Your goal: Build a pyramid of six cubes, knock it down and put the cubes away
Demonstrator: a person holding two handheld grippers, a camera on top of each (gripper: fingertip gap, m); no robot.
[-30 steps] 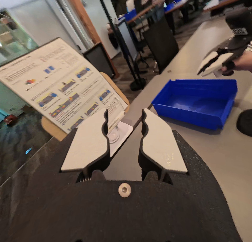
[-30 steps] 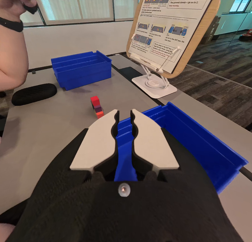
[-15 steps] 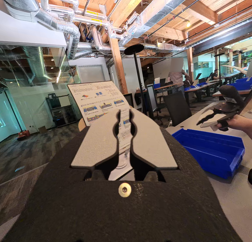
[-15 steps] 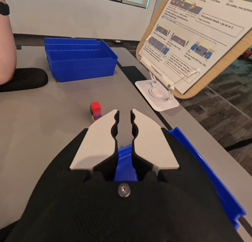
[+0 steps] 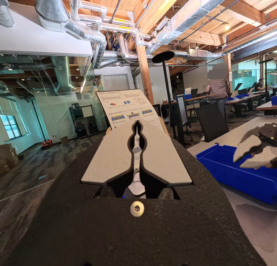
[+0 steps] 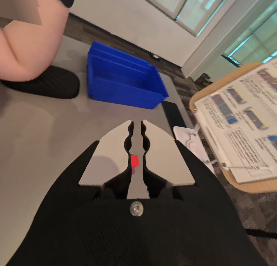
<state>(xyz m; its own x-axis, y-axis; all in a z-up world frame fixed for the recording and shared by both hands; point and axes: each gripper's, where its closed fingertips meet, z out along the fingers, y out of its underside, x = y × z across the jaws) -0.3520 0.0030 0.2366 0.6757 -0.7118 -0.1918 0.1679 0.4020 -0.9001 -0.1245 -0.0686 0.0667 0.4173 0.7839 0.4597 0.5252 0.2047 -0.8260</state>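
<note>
The left gripper [image 5: 137, 121] is held up high and level, looking out across the room, its fingers [image 5: 113, 155] pressed together at the tips with nothing between them. Straight beyond those tips stands the instruction sheet [image 5: 127, 107] on its wooden-backed stand, and past it the glass partition and open office. Off to the right of the fingers sits a blue bin [image 5: 233, 173] on the grey table [image 5: 254, 228], and the right gripper [image 5: 238, 156] hangs over that bin's near rim, seen from the side with a slim gap between its tips.

In the right wrist view, the right gripper [image 6: 136, 121] points down at the table [image 6: 45, 131] with its fingers [image 6: 163, 156] at a narrow gap, holding nothing. Through that gap, below and well short of the tips, a small stack of cubes [image 6: 134, 161] shows on the table: a red one on top, a sliver of green behind it, purple underneath; the rest is hidden by the left finger, so I cannot tell how many there are. Beyond the fingertips, a second blue bin [image 6: 124, 84] lies near the table's far edge, and it looks empty from here. Left of it rests a black padded rest [image 6: 49, 83], with the person's bare forearm [image 6: 28, 44] above it. To the right of the fingers is the white base [image 6: 190, 140] of the stand, with the sheet [image 6: 242, 119] above it, rather blurred.
</note>
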